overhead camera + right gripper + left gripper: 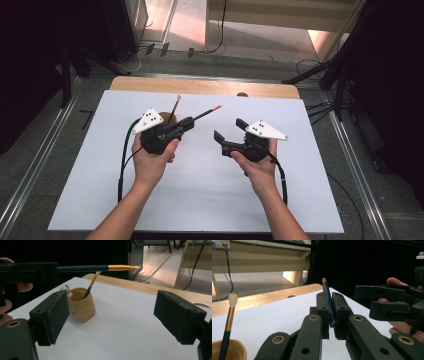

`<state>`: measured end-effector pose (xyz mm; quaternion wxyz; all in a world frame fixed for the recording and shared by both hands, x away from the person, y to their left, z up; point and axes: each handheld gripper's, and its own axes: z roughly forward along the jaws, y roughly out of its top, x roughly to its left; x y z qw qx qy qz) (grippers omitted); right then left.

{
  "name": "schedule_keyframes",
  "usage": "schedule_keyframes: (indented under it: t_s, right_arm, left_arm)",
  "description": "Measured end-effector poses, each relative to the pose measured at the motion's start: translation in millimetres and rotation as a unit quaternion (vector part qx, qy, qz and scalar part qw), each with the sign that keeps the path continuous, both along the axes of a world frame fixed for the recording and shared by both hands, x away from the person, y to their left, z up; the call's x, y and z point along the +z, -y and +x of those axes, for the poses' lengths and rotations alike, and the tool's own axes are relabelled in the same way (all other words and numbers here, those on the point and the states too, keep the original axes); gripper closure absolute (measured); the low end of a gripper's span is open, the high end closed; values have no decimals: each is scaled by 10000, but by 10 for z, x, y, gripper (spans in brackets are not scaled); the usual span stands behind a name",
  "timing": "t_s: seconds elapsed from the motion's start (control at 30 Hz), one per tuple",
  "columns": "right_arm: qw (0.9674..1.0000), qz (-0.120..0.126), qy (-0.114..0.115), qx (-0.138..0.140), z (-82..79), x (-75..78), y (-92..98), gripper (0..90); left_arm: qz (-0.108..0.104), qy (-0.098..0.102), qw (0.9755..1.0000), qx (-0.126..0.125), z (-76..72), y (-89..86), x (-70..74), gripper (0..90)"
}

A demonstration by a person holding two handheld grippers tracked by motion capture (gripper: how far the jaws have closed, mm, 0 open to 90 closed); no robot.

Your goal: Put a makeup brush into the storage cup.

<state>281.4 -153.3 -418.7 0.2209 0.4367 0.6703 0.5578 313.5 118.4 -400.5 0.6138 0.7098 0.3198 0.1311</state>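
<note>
My left gripper [189, 121] is shut on the dark handle of a paintbrush [207, 113], which points up and to the right over the white sheet. In the left gripper view the handle [327, 300] stands clamped between the two pads, gold ferrule at the top. A second brush [92, 285] with a pale tip stands in a small tan cup [81, 306] just behind the left gripper. My right gripper [229, 129] is open with nothing between its jaws, a little to the right of the held brush [100, 268] and apart from it.
A white sheet [200, 190] covers most of the wooden table [200, 86]. A small pale figure [65, 288] sits behind the cup. Dark stands and cables [320, 75] surround the table on the floor.
</note>
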Motion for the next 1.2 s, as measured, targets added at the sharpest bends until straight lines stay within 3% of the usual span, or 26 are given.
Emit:
schedule_keyframes:
  t_s: [0.27, 0.6, 0.77, 0.9, 1.07, 1.2]
  right_arm:
    - [9991, 319, -207, -177, 0, 19, -35, 149]
    - [9968, 692, -360, -191, -4, 32, -71, 163]
    - [9929, 1050, -539, -164, 0, 40, -76, 170]
    - [9909, 1193, -572, -237, 2, 49, -84, 179]
    - [9836, 1625, -732, -284, 18, 57, -70, 204]
    - [9803, 1780, -814, -275, 28, 48, -89, 231]
  left_arm:
    - [-89, 57, 9999, 55, -25, 32, -29, 863]
    - [-205, 218, 9995, 48, -61, 46, -82, 863]
    - [-286, 334, 9990, 102, -87, 65, -114, 863]
    - [-353, 389, 9986, 103, -94, 76, -140, 863]
    - [-439, 507, 9977, 98, -106, 84, -173, 862]
    - [-499, 555, 9972, 70, -116, 88, -207, 862]
